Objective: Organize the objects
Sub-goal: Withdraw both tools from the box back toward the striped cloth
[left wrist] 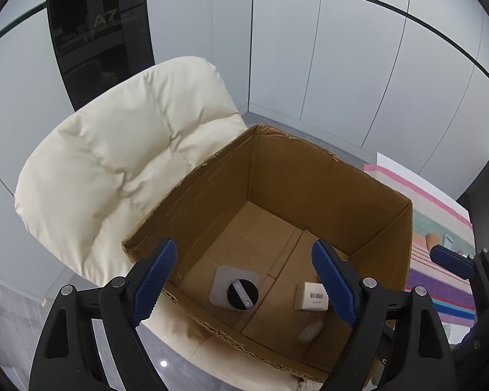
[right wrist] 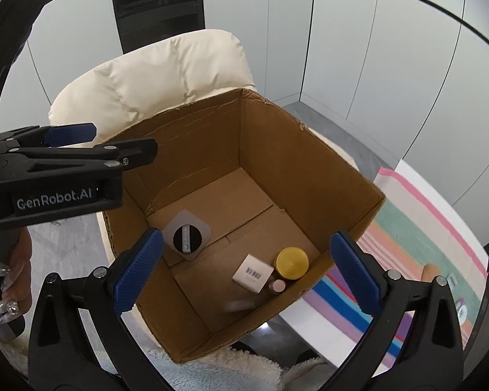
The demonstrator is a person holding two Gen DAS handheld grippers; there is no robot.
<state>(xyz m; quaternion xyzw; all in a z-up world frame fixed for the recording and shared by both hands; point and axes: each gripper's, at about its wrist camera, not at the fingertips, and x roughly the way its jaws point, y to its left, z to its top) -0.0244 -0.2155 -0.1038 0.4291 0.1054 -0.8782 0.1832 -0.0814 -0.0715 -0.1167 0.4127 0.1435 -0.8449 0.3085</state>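
An open cardboard box [left wrist: 384, 241] [right wrist: 326, 169] stands on a cream padded chair [left wrist: 120, 169] [right wrist: 153, 78]. On its floor lie a grey square jar with a black lid [left wrist: 241, 291] [right wrist: 187, 236], a small white carton with a barcode [left wrist: 311, 296] [right wrist: 252, 272], a yellow-lidded jar [right wrist: 291, 262], a small pink-capped bottle [right wrist: 277, 285] and a blurred pale object [left wrist: 309, 330] [right wrist: 239, 306]. My left gripper [left wrist: 244, 244] hangs open over the box, empty. My right gripper [right wrist: 247, 234] is wide open above the box, also empty.
A striped cloth [left wrist: 440, 215] [right wrist: 407, 228] covers the table to the right of the box, with small items on it. A hand with decorated nails [right wrist: 9, 293] holds the left gripper's handle. Grey wall panels stand behind the chair. Fluffy fabric [right wrist: 244, 368] lies below the box.
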